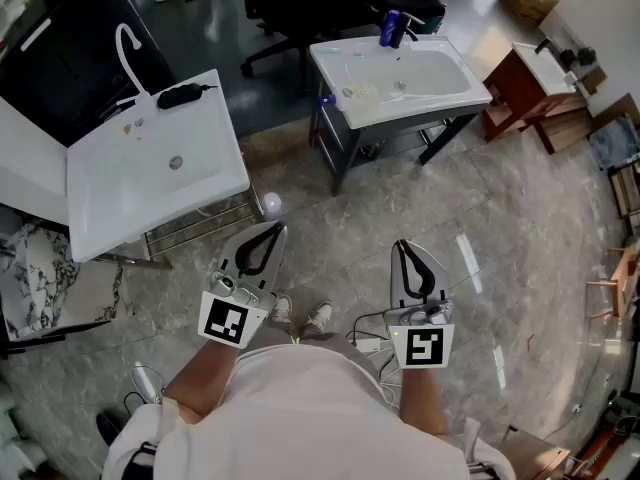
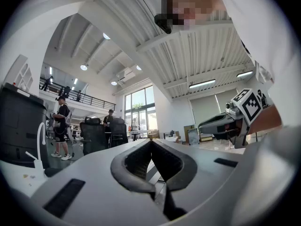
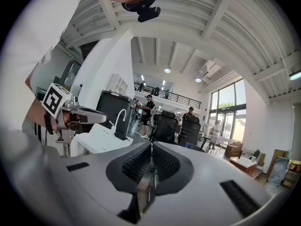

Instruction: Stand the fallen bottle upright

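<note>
**Approach not begun — bottle well ahead of both grippers**

You stand with both grippers held level at your waist, well apart from anything you could grasp. The left gripper (image 1: 278, 230) has its jaws pressed together with nothing between them, as its own view plainly shows. The right gripper (image 1: 403, 246) is the same: jaws closed tip to tip and empty. Your shoes (image 1: 300, 314) sit just beyond the grippers on the grey floor.

To your left is the near sink (image 1: 120, 193), white and on a metal stand, with no bottle on it. Farther ahead and slightly right is the far sink (image 1: 440, 73). The bottle (image 1: 393, 28) is dark blue and sits at that sink's back rim, just in front of the office chairs (image 1: 300, 3).

As I judge it, the step in hand is the walk-up, and no reaching has begun. Next you need to close the distance to the far sink and open one pair of jaws wide before they arrive — the right gripper looks better placed. Then take the bottle by its body and turn it onto its base.

The bottle is small and far off. I cannot tell which end is the cap, nor whether it lies flat or leans on something at the rim. The chairs' upper parts are cut off at the top of the head view.
</note>
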`<state>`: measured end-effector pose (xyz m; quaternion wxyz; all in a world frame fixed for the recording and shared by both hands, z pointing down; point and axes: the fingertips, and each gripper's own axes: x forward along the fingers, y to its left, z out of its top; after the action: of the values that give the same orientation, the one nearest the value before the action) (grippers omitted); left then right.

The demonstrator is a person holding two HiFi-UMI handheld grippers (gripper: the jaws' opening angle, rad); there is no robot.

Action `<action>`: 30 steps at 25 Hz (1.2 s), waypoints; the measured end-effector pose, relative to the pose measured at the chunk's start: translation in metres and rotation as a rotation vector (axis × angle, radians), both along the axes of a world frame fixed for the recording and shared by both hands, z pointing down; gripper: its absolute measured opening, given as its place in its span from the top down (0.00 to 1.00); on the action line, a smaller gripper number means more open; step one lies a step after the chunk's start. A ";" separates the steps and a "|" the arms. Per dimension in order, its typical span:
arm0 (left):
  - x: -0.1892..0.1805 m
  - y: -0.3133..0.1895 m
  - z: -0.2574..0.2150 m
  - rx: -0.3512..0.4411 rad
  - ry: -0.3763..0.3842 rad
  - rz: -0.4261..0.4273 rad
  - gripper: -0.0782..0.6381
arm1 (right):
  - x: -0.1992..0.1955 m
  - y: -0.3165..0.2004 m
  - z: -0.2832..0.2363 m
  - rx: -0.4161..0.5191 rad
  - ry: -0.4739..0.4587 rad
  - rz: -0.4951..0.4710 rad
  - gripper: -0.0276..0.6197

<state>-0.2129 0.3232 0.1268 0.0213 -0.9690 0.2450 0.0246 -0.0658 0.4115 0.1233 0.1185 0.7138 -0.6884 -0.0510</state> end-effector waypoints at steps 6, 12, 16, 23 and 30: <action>0.003 0.003 0.009 -0.022 -0.012 -0.023 0.87 | 0.007 -0.001 0.000 0.013 -0.014 -0.014 0.89; 0.008 0.004 0.015 -0.025 -0.023 -0.042 0.87 | 0.020 0.002 0.002 0.031 -0.037 -0.021 0.89; 0.020 0.012 0.015 -0.014 -0.023 -0.066 0.87 | 0.042 0.009 0.003 0.043 -0.029 -0.026 0.89; 0.041 0.024 0.020 -0.022 -0.039 -0.074 0.87 | 0.056 0.010 0.005 0.061 -0.030 -0.057 0.89; 0.076 -0.002 0.032 -0.031 -0.031 -0.026 0.87 | 0.080 0.000 0.021 0.017 -0.042 -0.019 0.89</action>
<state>-0.1368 0.3209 0.1588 0.0106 -0.9662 0.2575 0.0054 0.0143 0.4117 0.1443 0.0972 0.7092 -0.6970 -0.0430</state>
